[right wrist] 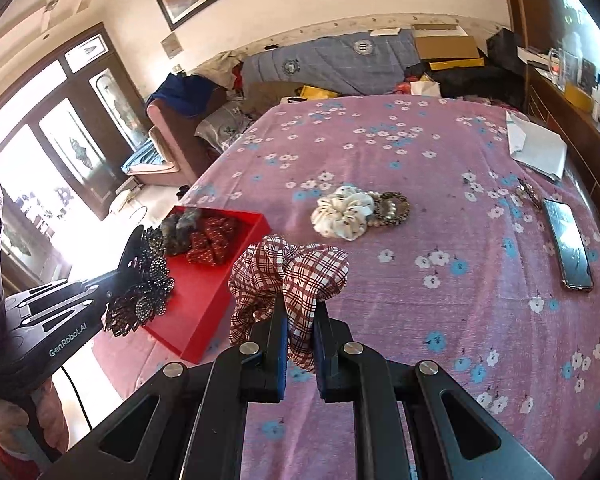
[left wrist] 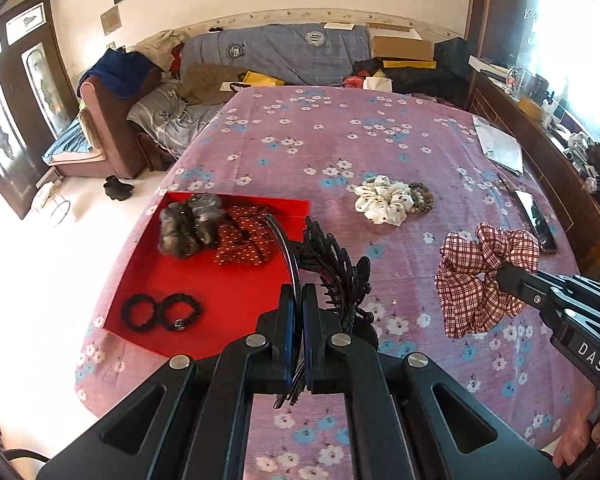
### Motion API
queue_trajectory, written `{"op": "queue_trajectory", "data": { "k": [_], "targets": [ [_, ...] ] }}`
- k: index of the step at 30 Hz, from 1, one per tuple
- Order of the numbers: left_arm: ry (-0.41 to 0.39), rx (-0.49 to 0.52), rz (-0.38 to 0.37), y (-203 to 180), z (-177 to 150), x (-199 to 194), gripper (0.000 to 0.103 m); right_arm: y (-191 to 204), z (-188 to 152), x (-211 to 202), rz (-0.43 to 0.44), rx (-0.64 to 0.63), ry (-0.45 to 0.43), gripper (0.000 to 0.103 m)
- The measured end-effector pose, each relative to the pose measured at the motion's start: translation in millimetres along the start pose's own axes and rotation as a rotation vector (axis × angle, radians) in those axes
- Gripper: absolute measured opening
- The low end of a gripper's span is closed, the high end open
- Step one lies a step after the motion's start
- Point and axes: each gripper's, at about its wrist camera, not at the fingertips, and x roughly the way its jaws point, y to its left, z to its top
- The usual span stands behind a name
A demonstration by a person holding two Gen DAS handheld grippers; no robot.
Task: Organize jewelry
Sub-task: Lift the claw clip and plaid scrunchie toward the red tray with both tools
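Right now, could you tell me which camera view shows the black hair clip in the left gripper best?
The right wrist view: the black hair clip shows side-on, its beaded face unobstructed, shut in the left gripper. In the left wrist view the clip is seen edge-on, partly hidden behind the gripper's own fingers.

Both grippers are matte black with silver rivets. Blue pads point(right wrist: 283, 344) line the fingers. White "DAS" lettering marks the right gripper point(left wrist: 512, 280).

Part of the black hair clip point(left wrist: 340, 276) behind the left gripper's fingers point(left wrist: 288, 328); sideboard clutter point(left wrist: 572, 136) too blurred to identify.
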Motion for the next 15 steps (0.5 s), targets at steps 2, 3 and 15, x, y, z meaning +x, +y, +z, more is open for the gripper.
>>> {"op": "queue_trajectory", "data": {
  "k": [2, 3, 15],
  "targets": [
    [0.003, -0.007, 0.007, 6, -1, 1, 0.004, 7, 0, 2, 0.005, -0.010, 0.002, 0.012],
    [0.005, -0.011, 0.011, 9, -2, 2, 0.004, 10, 0, 3, 0.008, -0.015, 0.003, 0.012],
    [0.059, -0.081, 0.052, 59, -7, 21, 0.004, 44, 6, 30, 0.050, -0.058, 0.039, 0.012]
  ]
}}
